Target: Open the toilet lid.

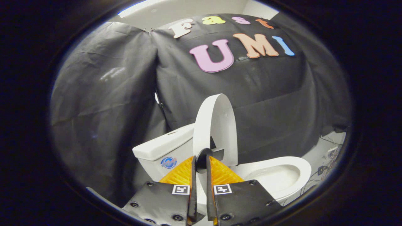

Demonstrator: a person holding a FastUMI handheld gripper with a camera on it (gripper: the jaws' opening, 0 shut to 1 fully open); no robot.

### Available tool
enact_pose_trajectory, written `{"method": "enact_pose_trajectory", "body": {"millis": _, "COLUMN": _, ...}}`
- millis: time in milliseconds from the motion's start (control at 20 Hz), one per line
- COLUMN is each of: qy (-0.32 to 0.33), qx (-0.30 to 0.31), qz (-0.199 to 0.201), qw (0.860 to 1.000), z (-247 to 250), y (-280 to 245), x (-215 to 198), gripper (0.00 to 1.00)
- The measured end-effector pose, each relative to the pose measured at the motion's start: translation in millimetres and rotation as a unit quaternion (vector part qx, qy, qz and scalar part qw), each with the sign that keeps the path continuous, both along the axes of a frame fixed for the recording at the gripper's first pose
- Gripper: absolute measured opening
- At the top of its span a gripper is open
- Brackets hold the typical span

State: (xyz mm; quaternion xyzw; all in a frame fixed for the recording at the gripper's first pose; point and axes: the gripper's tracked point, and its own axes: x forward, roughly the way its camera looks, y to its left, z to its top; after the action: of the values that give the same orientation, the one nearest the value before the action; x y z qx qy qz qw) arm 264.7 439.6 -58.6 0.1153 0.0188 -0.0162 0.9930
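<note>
Step in hand: raising the toilet lid (216,125) to its open rest; judged from how it stands, the lift is nearly done.
Tongs: the tongs (201,160) are clenched almost fully, both fingers pressing on a small dark tab (209,154) that juts from the lid's lower edge.
Lid position: the white lid stands close to upright, seen nearly edge-on just ahead of the fingers, rising well above them against the black cloth wall (110,94).
Tank: the toilet tank (161,146) sits to the left of the lid and just behind it; whether the lid already touches it cannot be told.
Bowl: the open bowl (276,175) with its white rim lies to the right of the fingers, uncovered.
How to finish well: follow the arc of the hinge and not a straight push, so the tab does not twist out of the grip.
Speed: ease off as the lid nears the tank, so it comes to rest without a knock.
Release: loosen the fingers only once the lid leans past upright and looks able to hold itself.
Risk: letting go short of that point would likely let the lid fall back over the bowl.
</note>
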Motion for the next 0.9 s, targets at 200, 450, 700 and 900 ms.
{"method": "enact_pose_trajectory", "body": {"millis": 200, "qy": 0.000, "qx": -0.014, "qz": 0.041, "qw": 0.999, "z": -1.2, "y": 27.5, "x": 11.5, "gripper": 0.13}}
{"method": "enact_pose_trajectory", "body": {"millis": 450, "qy": 0.010, "qx": -0.036, "qz": 0.077, "qw": 0.996, "z": -2.6, "y": 52.9, "x": 25.5, "gripper": 0.13}}
{"method": "enact_pose_trajectory", "body": {"millis": 700, "qy": 0.016, "qx": -0.028, "qz": 0.084, "qw": 0.996, "z": -4.2, "y": 61.5, "x": 29.4, "gripper": 0.13}}
{"method": "enact_pose_trajectory", "body": {"millis": 900, "qy": 0.026, "qx": -0.033, "qz": 0.095, "qw": 0.995, "z": -4.9, "y": 64.6, "x": 31.2, "gripper": 0.13}}
